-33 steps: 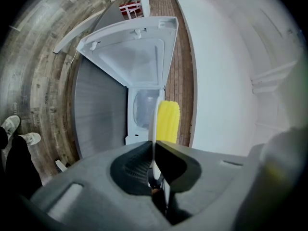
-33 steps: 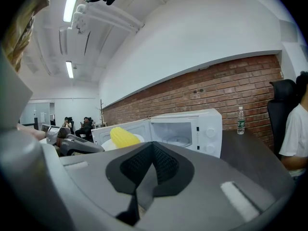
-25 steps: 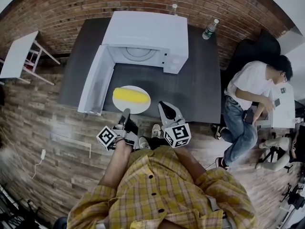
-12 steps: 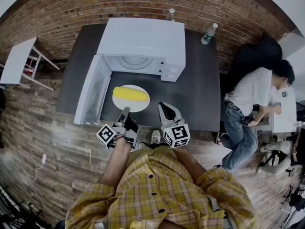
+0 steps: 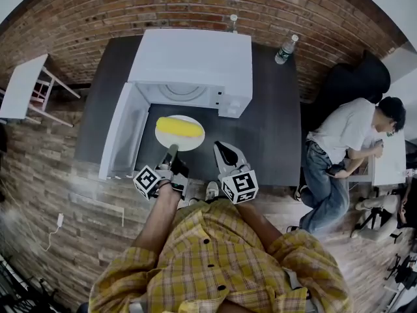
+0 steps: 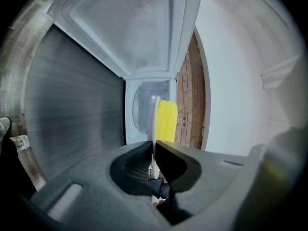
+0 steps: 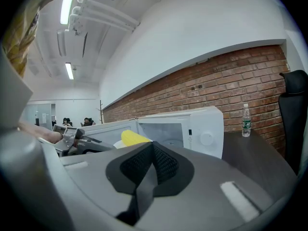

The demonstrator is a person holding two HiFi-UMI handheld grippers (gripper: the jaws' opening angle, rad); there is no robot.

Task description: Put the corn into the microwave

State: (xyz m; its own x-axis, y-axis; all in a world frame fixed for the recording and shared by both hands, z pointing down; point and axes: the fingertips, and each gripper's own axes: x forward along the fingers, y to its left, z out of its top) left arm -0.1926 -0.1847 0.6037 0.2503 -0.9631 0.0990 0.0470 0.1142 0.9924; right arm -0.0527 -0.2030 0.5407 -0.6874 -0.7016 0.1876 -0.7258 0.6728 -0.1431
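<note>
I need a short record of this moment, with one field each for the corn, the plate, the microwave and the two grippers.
corn: yellow, lying on the white plate, in front of the microwave opening, not yet inside
plate: near rim clamped by the left gripper
microwave: white, on the dark table, door swung open
left gripper: jaws closed on the plate rim
right gripper: jaws together, holding nothing, to the right of the plate
</note>
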